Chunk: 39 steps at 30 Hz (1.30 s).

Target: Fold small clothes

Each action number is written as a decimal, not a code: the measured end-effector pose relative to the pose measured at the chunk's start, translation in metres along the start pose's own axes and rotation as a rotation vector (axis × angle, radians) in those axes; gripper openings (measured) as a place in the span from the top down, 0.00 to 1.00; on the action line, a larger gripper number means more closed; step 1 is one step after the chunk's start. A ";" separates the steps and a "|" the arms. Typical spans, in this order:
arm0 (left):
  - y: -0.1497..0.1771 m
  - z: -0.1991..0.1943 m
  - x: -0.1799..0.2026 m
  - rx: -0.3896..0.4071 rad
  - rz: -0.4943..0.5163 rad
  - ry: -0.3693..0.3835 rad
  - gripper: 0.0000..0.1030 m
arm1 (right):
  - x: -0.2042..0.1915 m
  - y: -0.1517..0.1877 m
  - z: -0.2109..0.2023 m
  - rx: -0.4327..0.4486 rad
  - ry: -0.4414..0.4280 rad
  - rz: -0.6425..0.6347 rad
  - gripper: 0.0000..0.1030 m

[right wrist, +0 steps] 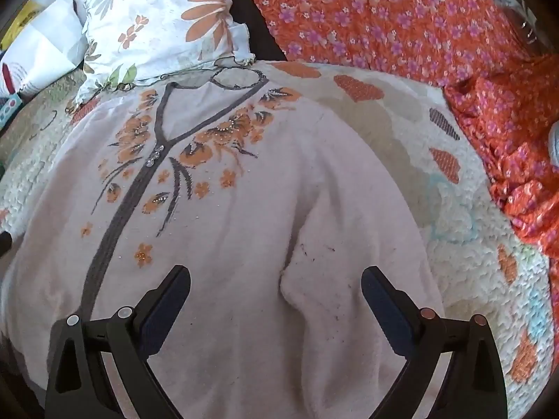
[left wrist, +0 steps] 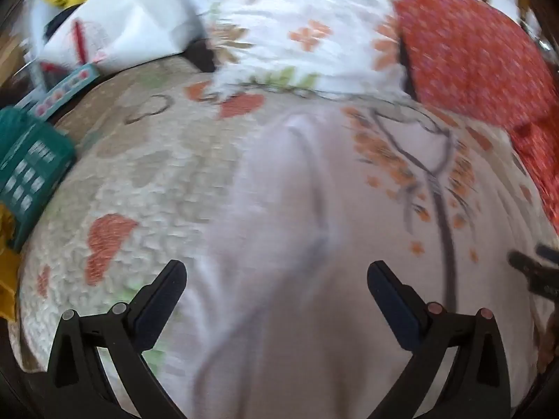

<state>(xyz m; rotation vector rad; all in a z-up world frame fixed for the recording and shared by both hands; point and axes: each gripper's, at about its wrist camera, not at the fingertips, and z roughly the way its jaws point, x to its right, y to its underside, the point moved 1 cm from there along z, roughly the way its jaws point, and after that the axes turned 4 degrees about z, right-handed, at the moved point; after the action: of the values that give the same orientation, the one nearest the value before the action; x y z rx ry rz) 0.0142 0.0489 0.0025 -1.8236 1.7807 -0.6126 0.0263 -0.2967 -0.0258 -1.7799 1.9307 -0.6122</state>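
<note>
While both grippers hover with jaws released and empty, a pale pink top (right wrist: 244, 227) lies spread flat on the bed.

Left gripper (left wrist: 276, 300) hangs over the garment's plain left part; that view is blurred. Right gripper (right wrist: 276, 300) hangs over a sleeve folded inward. Grey placket and orange flower print face up, neckline toward the floral pillow (right wrist: 157, 28) at the bed's far edge. Fleecy patterned blanket (right wrist: 454, 244) carries the top; orange flowered fabric (right wrist: 419, 17) lies at the far right corner, apart from it.
</note>
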 end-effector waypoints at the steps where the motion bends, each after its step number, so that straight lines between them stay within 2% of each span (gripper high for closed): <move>1: 0.002 -0.003 -0.005 0.001 -0.014 -0.015 0.00 | 0.002 0.000 0.000 0.000 -0.002 0.005 0.03; 6: 0.007 -0.001 -0.028 -0.036 -0.028 -0.039 0.00 | 0.006 0.000 -0.002 0.003 -0.003 0.030 0.03; 10: 0.010 0.001 -0.033 -0.066 -0.042 -0.020 0.00 | 0.003 -0.004 0.007 0.000 -0.001 0.026 0.03; 14: 0.017 0.011 -0.036 -0.090 -0.072 0.043 0.00 | 0.004 -0.001 0.005 -0.001 0.012 0.012 0.03; 18: 0.021 0.018 -0.031 -0.136 -0.058 0.101 0.01 | 0.003 -0.001 0.004 -0.012 0.032 0.006 0.03; 19: 0.023 0.021 -0.030 -0.156 -0.052 0.120 0.14 | 0.004 0.000 0.004 -0.013 0.037 0.004 0.03; 20: 0.025 0.026 -0.028 -0.187 -0.038 0.104 0.50 | 0.004 0.000 0.004 -0.015 0.041 0.003 0.03; 22: 0.027 0.033 -0.033 -0.224 -0.046 0.050 0.86 | 0.004 0.000 0.003 -0.013 0.042 0.004 0.03; 24: 0.022 0.033 -0.047 -0.218 -0.128 0.046 0.93 | 0.004 0.000 0.001 0.000 0.032 0.012 0.03; 25: 0.021 0.032 -0.055 -0.214 -0.163 0.027 0.94 | 0.005 0.000 0.000 0.007 0.038 0.011 0.03; 26: 0.019 0.030 -0.064 -0.196 -0.187 -0.029 0.94 | 0.005 0.000 -0.001 0.015 0.036 0.015 0.03; 27: 0.016 0.028 -0.070 -0.177 -0.192 -0.090 0.94 | 0.005 0.000 -0.002 0.019 0.045 0.011 0.03; 28: 0.013 0.023 -0.080 -0.150 -0.204 -0.192 0.94 | 0.006 0.000 -0.003 0.022 0.048 0.012 0.03; 30: 0.011 0.018 -0.094 -0.138 -0.231 -0.266 0.93 | 0.007 -0.001 -0.004 0.018 0.054 0.012 0.03; 31: 0.010 0.017 -0.101 -0.135 -0.252 -0.301 0.88 | 0.008 -0.001 -0.003 0.014 0.050 0.018 0.03; 32: 0.011 0.015 -0.105 -0.127 -0.276 -0.311 0.78 | 0.009 -0.001 -0.003 0.017 0.054 0.018 0.03; 33: 0.013 0.014 -0.107 -0.113 -0.296 -0.312 0.72 | 0.010 -0.002 -0.003 0.012 0.053 0.021 0.03; 34: 0.013 0.011 -0.110 -0.100 -0.323 -0.318 0.61 | 0.010 -0.002 -0.002 0.011 0.053 0.024 0.03; 35: 0.012 0.008 -0.111 -0.082 -0.342 -0.303 0.57 | 0.010 -0.002 -0.002 0.011 0.052 0.026 0.03; 37: 0.009 0.006 -0.110 -0.048 -0.355 -0.254 0.54 | 0.010 -0.003 -0.003 0.008 0.047 0.028 0.03; 39: 0.008 -0.003 -0.104 -0.013 -0.328 -0.241 0.48 | 0.009 -0.003 -0.003 0.011 0.049 0.024 0.03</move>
<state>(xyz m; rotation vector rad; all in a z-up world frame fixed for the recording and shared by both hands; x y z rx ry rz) 0.0026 0.1527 0.0029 -2.1191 1.3456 -0.4757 0.0261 -0.3057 -0.0222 -1.7477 1.9743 -0.6633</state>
